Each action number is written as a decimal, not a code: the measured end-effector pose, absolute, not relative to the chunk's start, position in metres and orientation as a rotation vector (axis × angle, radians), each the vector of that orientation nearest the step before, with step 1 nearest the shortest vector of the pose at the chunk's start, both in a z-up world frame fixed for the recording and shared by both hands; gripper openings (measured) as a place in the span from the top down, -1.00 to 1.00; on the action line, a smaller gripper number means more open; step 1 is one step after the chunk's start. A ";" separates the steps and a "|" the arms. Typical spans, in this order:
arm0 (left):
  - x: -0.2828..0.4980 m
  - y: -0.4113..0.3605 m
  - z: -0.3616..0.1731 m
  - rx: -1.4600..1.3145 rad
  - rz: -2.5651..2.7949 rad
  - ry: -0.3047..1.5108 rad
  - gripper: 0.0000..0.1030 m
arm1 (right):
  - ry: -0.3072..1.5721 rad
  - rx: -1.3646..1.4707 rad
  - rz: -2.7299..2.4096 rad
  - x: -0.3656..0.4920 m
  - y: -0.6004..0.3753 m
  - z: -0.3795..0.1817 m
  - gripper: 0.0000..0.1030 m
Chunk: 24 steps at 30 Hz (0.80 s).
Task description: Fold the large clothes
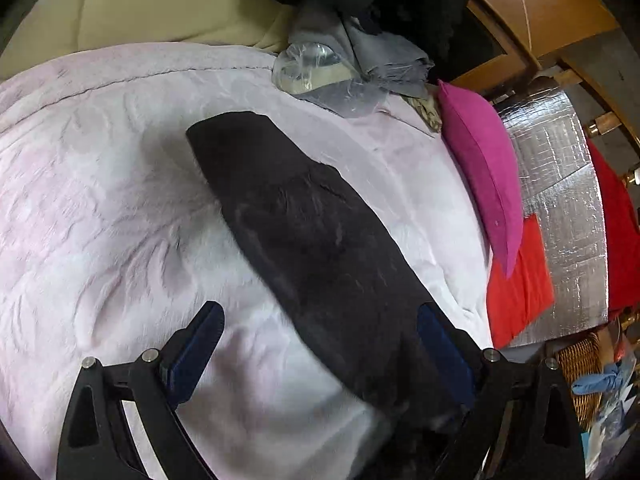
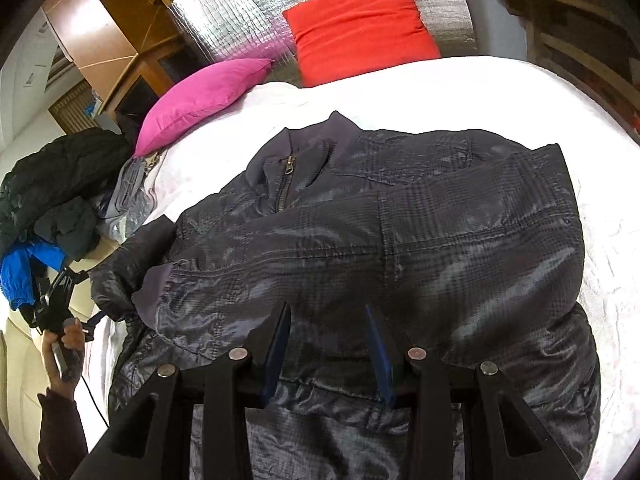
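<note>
A dark, glossy checked jacket [image 2: 360, 248] lies spread on a bed covered by a pale pink quilt [image 1: 100, 200]. In the right wrist view it fills the centre, collar and zip toward the far side, one sleeve folded across the chest.

The right gripper [image 2: 328, 344] hovers low over the jacket's lower half, its blue-padded fingers [image 2: 278, 344] set a moderate way apart with only fabric showing beneath them — they pinch nothing.

In the left wrist view, the left gripper [image 1: 320, 344] has its fingers [image 1: 196, 348] spread wide. A long dark strip of the jacket [image 1: 304, 240] runs diagonally across the quilt and passes beside the right-hand finger; contact cannot be told.

At the bed's far edge sit a magenta cushion [image 1: 480, 184] and a red cushion [image 2: 360, 20], backed by silver foil sheeting [image 1: 560, 200]. A heap of dark clothes [image 2: 60, 192] lies toward the head of the bed — beside it, a crumpled clear plastic bag [image 1: 312, 68].
</note>
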<state>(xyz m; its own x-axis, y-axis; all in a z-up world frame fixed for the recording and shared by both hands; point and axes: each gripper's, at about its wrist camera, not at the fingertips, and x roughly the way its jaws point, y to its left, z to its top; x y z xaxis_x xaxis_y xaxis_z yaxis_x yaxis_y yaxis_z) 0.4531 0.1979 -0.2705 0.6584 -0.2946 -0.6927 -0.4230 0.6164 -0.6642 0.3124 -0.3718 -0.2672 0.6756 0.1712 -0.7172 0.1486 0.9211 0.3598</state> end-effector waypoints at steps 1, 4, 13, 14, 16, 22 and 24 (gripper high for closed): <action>0.458 0.200 -0.274 -0.943 0.090 0.883 -0.88 | 0.838 0.411 0.010 0.314 -0.372 -0.268 0.19; 0.471 0.209 -0.283 -0.978 0.081 0.869 -0.85 | 0.841 0.405 -0.002 0.317 -0.374 -0.271 0.19; 0.488 0.200 -0.267 -0.784 0.112 0.832 0.87 | 0.823 0.420 -0.042 0.317 -0.389 -0.271 0.19; 0.485 0.195 -0.256 -0.750 0.107 0.811 0.87 | 0.814 0.428 -0.047 0.316 -0.392 -0.269 0.19; 0.478 0.178 -0.227 -0.671 0.077 0.755 0.89 | 0.796 0.447 -0.054 0.313 -0.396 -0.265 0.19; 0.434 0.089 -0.138 -0.446 -0.128 0.585 0.90 | 0.734 0.511 -0.070 0.302 -0.412 -0.253 0.19; 0.415 0.050 -0.117 -0.373 -0.222 0.542 0.90 | 0.712 0.550 -0.078 0.296 -0.421 -0.250 0.19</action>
<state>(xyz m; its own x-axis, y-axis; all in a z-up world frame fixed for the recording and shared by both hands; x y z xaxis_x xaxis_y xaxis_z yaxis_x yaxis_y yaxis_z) 0.4147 0.0497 -0.1169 0.8352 -0.3018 -0.4596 0.1077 0.9095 -0.4015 0.2958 -0.4211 -0.2495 0.7608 0.1151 -0.6387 0.2504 0.8559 0.4525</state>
